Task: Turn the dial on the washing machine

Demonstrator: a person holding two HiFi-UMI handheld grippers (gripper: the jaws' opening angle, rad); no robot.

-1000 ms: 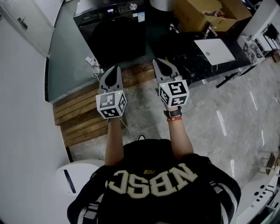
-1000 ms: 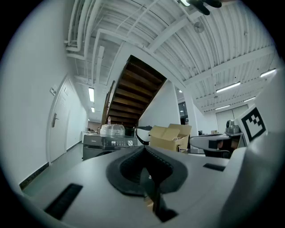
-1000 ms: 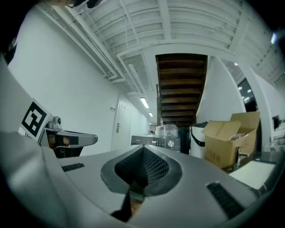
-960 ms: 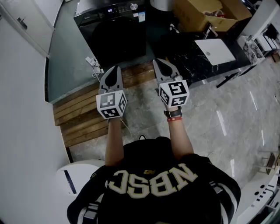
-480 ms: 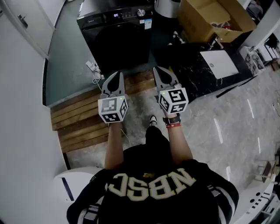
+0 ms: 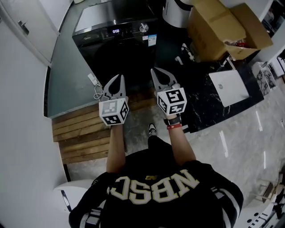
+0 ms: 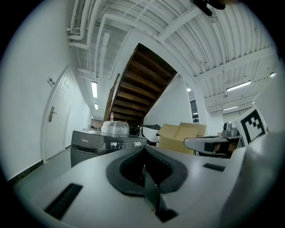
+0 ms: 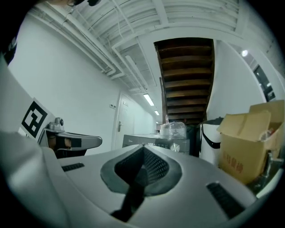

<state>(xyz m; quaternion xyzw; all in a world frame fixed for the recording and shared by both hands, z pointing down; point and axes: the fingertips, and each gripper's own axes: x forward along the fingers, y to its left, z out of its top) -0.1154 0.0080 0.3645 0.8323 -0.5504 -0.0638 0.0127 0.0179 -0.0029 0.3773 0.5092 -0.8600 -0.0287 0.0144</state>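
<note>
The black washing machine [image 6: 116, 49] stands ahead at the top of the head view, its lit display and silver dial [image 6: 144, 28] on the control panel. Both grippers are held out in front of the person, well short of the machine. My left gripper [image 6: 119, 78] is shut with nothing in it, and so is my right gripper [image 6: 154, 71]. In the left gripper view the machine [image 7: 95, 144] shows just over the closed jaws. The dial [image 8: 173, 147] appears small and far off in the right gripper view.
A wooden slatted step [image 6: 75, 129] lies before the machine. A power strip with cable [image 6: 94, 81] lies left of it. Cardboard boxes [image 6: 222, 31] and a white bin [image 6: 176, 11] stand right of the machine. A dark counter [image 6: 213, 98] with a white sink runs along the right.
The person has stepped forward: the washing machine and boxes have come nearer and lower in the head view. Both grippers stay shut, side by side.
</note>
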